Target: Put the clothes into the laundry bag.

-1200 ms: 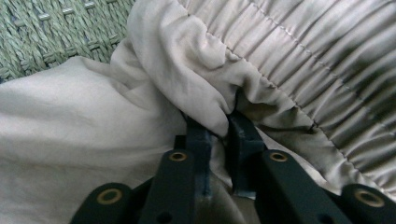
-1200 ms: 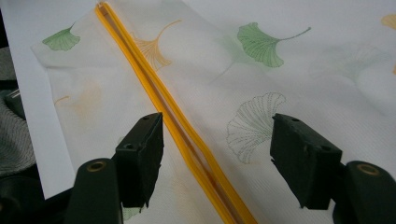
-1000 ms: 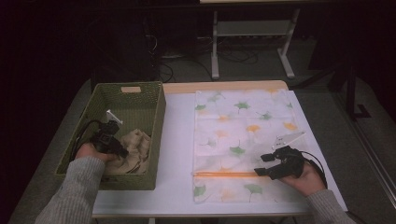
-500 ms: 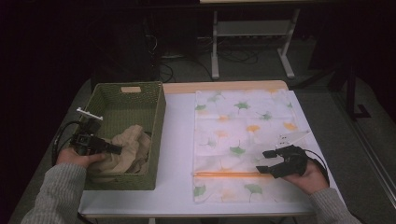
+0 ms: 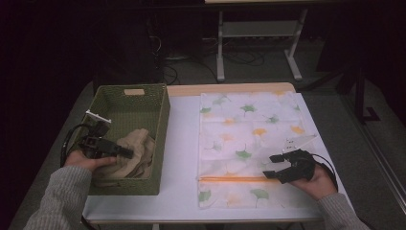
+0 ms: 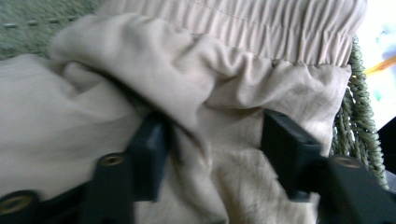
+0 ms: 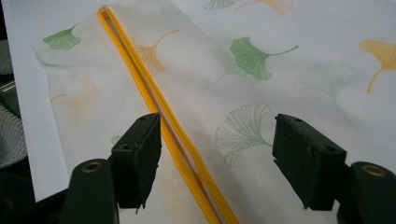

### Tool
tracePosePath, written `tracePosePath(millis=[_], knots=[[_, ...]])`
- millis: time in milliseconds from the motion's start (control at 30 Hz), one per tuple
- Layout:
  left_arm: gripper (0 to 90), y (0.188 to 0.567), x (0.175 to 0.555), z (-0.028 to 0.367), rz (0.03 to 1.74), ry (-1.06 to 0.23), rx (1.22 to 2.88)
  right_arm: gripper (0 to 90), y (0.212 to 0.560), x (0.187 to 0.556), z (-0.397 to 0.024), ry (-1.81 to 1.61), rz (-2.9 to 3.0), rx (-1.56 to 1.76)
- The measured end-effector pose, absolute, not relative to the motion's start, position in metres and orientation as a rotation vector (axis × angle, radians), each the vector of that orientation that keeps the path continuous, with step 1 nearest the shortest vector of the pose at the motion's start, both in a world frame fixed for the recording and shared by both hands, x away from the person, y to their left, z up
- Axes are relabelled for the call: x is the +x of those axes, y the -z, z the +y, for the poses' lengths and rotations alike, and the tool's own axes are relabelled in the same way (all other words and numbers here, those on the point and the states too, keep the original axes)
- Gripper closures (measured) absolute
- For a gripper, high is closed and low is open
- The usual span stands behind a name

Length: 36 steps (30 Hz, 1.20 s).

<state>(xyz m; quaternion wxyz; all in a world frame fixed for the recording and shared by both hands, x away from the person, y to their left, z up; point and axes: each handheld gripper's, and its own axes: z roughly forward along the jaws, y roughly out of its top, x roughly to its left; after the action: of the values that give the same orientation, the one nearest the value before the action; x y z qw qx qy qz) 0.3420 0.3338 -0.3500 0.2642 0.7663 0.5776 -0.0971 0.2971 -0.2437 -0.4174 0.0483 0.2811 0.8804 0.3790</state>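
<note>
A beige cloth (image 5: 139, 149) lies bunched in the near end of a green woven basket (image 5: 163, 120). My left gripper (image 5: 125, 152) reaches in from the basket's left side. Its jaws have just been opening and stand wide, with a fold of the cloth (image 6: 140, 70) between them in the left gripper view (image 6: 212, 140). A white mesh bag printed with ginkgo leaves (image 5: 249, 124) lies flat on the table, its orange zipper (image 5: 230, 179) near the front. My right gripper (image 5: 270, 166) rests at the bag's right front, open, its jaws (image 7: 217, 149) astride the zipper (image 7: 140, 79).
The basket rim (image 6: 359, 126) stands just right of the cloth. A strip of bare white table (image 5: 182, 158) runs between basket and bag. The table's front edge (image 5: 191, 218) is close to both hands. A metal stand (image 5: 258, 33) stands on the floor behind.
The left hand drew back a little toward the basket's left wall and its gripper now points right over the cloth, jaws wider apart. The right hand kept still.
</note>
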Motion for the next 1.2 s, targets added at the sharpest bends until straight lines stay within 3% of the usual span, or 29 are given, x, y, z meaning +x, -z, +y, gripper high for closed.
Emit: tracePosePath(millis=[133, 433, 533, 567, 667, 767, 1200], knots=[[30.7, 0.353, 0.346, 0.328, 1.569, 0.266, 2.11, 31.8, 0.419, 0.297, -0.243, -1.148, 2.693, 0.859], [41.1, 0.372, 0.36, 0.311, 1.704, 0.099, 2.29, 31.9, 0.421, 0.298, -0.239, -1.123, 2.706, 0.846], [55.3, 0.376, 0.363, 0.309, 1.725, 0.042, 2.312, 31.9, 0.419, 0.298, -0.238, -1.124, 2.7, 0.802], [63.9, 0.376, 0.363, 0.31, 1.727, 0.023, 2.319, 31.9, 0.418, 0.297, -0.238, -1.128, 2.699, 0.79], [76.9, 0.376, 0.363, 0.313, 1.724, 0.03, 2.316, 31.2, 0.417, 0.298, -0.237, -1.108, 2.706, 0.779], [83.3, 0.374, 0.361, 0.314, 1.714, 0.066, 2.301, 31.0, 0.414, 0.298, -0.235, -1.092, 2.705, 0.749], [85.5, 0.357, 0.335, 0.336, 1.597, 0.214, 2.049, 29.2, 0.414, 0.301, -0.235, -1.07, 2.727, 0.679]])
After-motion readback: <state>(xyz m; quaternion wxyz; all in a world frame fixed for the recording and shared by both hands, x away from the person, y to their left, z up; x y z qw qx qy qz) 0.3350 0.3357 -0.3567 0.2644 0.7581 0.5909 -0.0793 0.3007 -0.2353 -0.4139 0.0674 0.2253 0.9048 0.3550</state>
